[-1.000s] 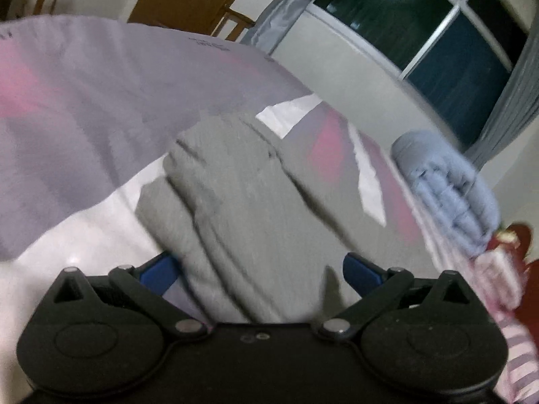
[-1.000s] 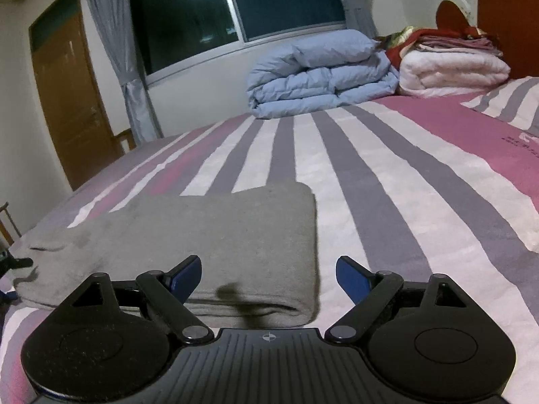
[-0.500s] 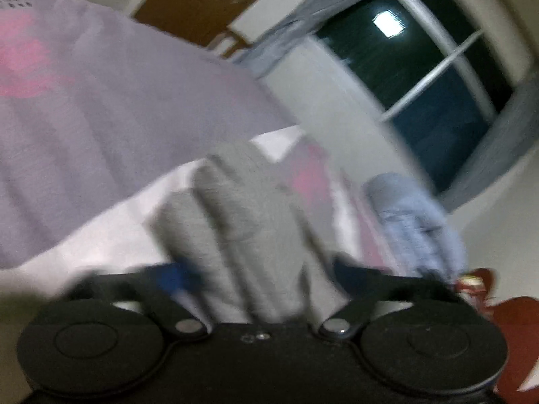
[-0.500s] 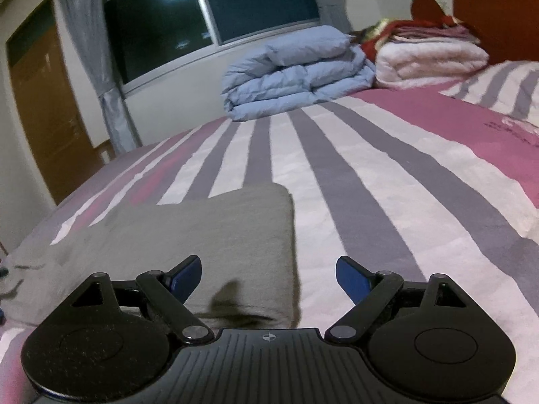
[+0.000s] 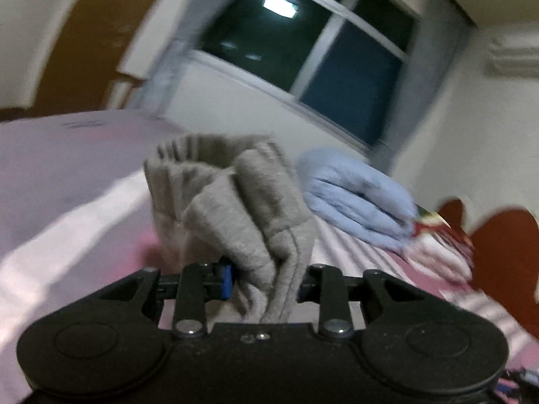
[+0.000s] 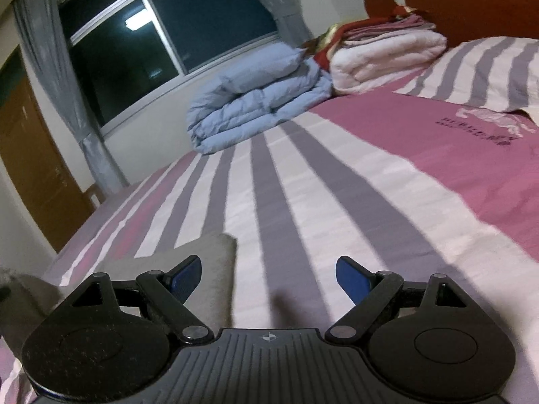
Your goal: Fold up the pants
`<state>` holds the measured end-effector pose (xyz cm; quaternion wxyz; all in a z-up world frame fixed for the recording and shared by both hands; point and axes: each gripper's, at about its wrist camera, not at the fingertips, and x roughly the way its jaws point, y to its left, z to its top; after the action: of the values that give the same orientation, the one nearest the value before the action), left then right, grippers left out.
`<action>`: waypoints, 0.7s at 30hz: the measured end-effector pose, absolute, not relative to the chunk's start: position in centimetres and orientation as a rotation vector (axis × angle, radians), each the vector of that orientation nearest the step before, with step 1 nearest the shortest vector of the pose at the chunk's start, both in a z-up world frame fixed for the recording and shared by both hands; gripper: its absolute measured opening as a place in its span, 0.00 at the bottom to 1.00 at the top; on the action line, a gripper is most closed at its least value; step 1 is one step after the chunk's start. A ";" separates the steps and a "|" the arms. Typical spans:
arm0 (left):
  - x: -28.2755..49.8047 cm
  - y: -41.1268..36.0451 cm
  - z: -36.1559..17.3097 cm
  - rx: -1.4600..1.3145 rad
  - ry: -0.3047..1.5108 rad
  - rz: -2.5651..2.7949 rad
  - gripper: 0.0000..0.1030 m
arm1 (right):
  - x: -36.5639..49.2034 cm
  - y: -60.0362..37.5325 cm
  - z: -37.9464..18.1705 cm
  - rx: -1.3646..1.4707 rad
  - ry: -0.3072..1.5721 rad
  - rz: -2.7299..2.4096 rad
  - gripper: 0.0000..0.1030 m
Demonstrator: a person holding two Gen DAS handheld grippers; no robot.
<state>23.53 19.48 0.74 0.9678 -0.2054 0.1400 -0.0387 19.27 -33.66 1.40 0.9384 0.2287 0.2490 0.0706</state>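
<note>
The grey pants [image 5: 235,202] hang bunched in the left wrist view, one end lifted off the striped bed [image 5: 67,202]. My left gripper [image 5: 264,282] has its jaws closing on that bunch, and the blue pads press the fabric from both sides. In the right wrist view the folded part of the pants [image 6: 205,256] lies flat at the lower left, partly behind the left finger. My right gripper [image 6: 269,277] stands open over the striped bed sheet [image 6: 337,202], beside the pants' corner, with nothing between its fingers.
A rolled blue duvet [image 6: 256,101] and a stack of white and red blankets [image 6: 384,57] sit at the far side of the bed under the window. A striped pillow [image 6: 488,70] and the red headboard [image 6: 471,0] are at the right. A wooden door [image 6: 30,168] is at the left.
The left gripper went from open over the pants to shut on a bunch of them and rose, lifting that end. The right gripper slid right, so the pants now lie further left.
</note>
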 end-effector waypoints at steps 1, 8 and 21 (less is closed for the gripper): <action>24.1 17.6 1.0 -0.404 0.286 -0.124 0.20 | 19.1 -34.4 1.5 0.474 0.509 0.137 0.84; 26.6 4.2 -0.8 -0.299 0.380 -0.340 0.20 | 17.7 -39.6 1.2 0.547 0.500 0.069 0.84; 24.5 -4.3 -3.7 -0.114 0.444 -0.388 0.92 | 15.5 -42.8 0.8 0.640 0.514 0.024 0.84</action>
<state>24.45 -4.32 -3.70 0.9553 -0.0562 0.2185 -0.1910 15.49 -42.81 0.79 0.9169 0.3112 0.2497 0.0118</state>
